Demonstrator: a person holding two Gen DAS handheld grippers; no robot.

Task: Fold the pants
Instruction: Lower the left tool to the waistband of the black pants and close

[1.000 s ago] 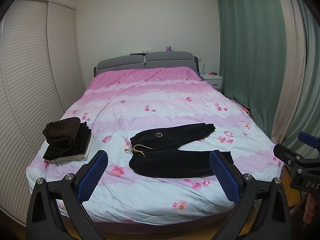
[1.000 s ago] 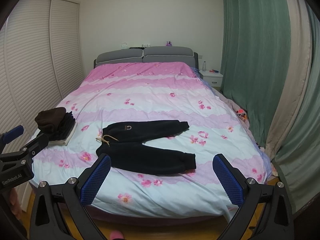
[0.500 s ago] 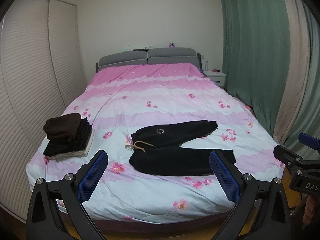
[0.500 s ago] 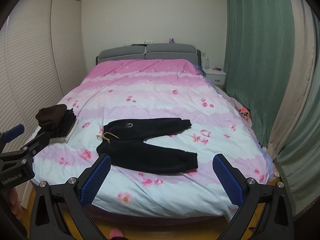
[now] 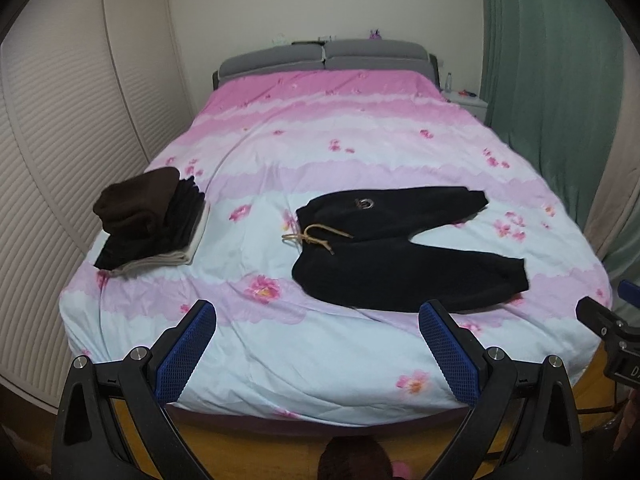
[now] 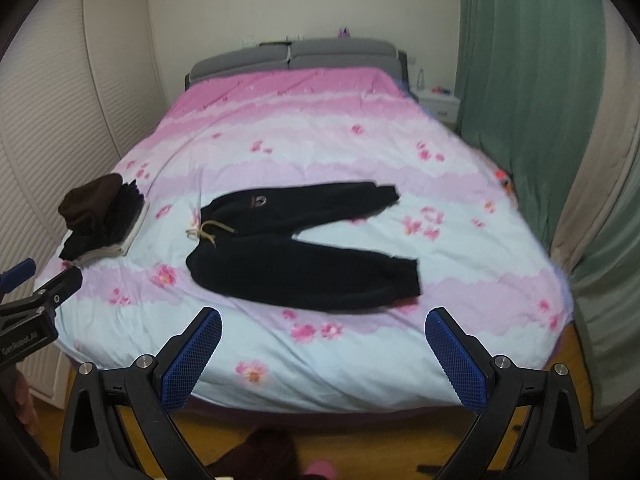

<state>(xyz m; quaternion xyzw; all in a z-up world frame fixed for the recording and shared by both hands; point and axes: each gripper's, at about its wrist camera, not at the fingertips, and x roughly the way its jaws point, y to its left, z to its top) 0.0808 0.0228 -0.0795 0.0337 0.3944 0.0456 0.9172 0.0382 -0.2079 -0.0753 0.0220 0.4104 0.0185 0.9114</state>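
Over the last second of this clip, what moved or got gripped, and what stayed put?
Both grippers, left and right, moved toward the bed; it fills more of each view. Nothing was gripped or released. The black pants and the folded stack lie unmoved, and both grippers stay open and empty.

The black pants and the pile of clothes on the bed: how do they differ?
The black pants lie spread flat, legs apart; the pile of clothes is folded and stacked. The pants are one black garment; the pile mixes brown, black and beige. Both rest on the flowered bedcover, untouched.
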